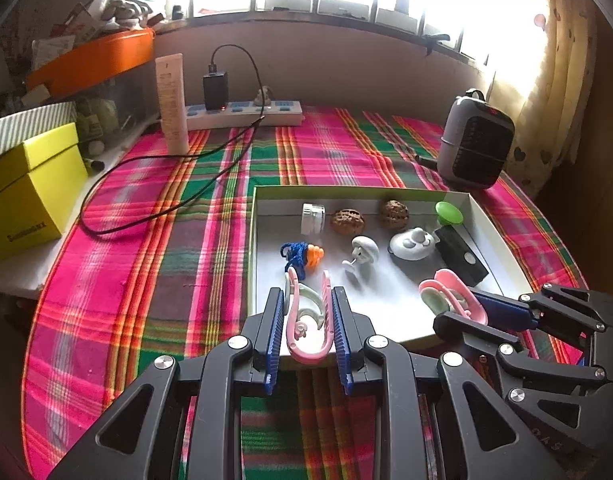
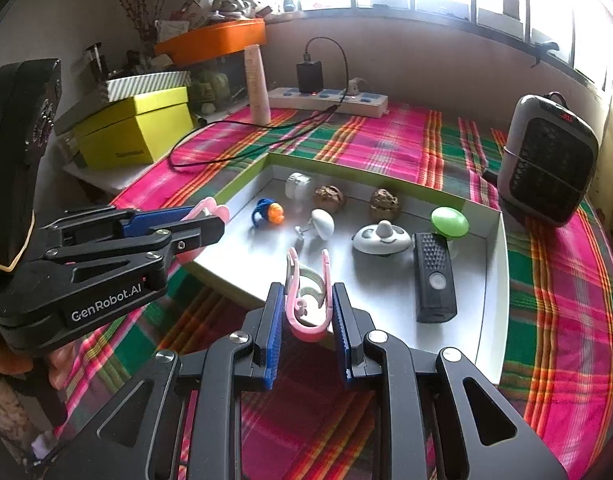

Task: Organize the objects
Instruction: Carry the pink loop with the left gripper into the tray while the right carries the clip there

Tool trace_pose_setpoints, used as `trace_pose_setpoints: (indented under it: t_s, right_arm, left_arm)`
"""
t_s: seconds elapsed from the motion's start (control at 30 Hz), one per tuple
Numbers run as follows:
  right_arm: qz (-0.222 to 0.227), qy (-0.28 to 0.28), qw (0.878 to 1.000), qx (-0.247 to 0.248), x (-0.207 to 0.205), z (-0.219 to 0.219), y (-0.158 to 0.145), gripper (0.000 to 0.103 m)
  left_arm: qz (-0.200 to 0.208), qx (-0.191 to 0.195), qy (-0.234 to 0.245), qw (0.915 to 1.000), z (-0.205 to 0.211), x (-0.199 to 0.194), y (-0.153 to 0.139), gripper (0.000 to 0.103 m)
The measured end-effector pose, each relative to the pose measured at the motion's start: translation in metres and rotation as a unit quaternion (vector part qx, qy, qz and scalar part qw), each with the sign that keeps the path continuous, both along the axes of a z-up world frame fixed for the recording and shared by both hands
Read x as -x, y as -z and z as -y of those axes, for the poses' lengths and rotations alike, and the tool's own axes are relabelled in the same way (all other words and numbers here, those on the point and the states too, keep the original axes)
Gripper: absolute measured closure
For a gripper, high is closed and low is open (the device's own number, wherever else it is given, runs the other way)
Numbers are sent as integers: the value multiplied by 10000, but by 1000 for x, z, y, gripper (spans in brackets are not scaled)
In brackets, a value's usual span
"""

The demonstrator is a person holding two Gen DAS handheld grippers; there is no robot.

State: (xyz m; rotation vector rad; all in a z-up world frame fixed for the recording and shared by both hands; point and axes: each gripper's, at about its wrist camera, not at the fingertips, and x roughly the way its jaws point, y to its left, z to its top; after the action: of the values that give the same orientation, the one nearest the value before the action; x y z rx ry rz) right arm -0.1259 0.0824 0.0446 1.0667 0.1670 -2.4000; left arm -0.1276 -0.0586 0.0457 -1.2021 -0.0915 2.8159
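A shallow white box tray (image 1: pixel 262 196) (image 2: pixel 494 280) lies on the plaid cloth. It holds a small jar (image 1: pixel 313 218), two walnuts (image 1: pixel 348 222) (image 2: pixel 384 202), a blue-and-orange toy (image 1: pixel 302 254), a white mushroom figure (image 1: pixel 362 254), a white round gadget (image 1: pixel 412 244), a green suction cup (image 1: pixel 448 212) and a black remote (image 2: pixel 434 276). My left gripper (image 1: pixel 308 314) is shut on a pink clip (image 1: pixel 306 320) above the tray's near left corner. My right gripper (image 2: pixel 308 312) is shut on another pink clip (image 2: pixel 306 304) above the tray's near edge.
A grey heater (image 1: pixel 472 140) stands at the right beyond the tray. A power strip (image 1: pixel 246 114) with a charger and a black cable (image 1: pixel 154 200) lies at the back. A white tube (image 1: pixel 172 102) and yellow boxes (image 1: pixel 26 192) stand at the left.
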Motion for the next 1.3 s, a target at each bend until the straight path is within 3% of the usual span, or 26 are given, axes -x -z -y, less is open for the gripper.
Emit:
trace_pose_setpoints:
  t_s: [0.77, 1.3]
  right_arm:
    - [401, 71, 9990, -189, 38, 4, 18, 79]
    - [539, 79, 9984, -176, 47, 2, 25, 79]
  left_arm:
    - [390, 22, 68, 9992, -11, 37, 26, 81]
    - [415, 121, 103, 9990, -15, 44, 29, 81]
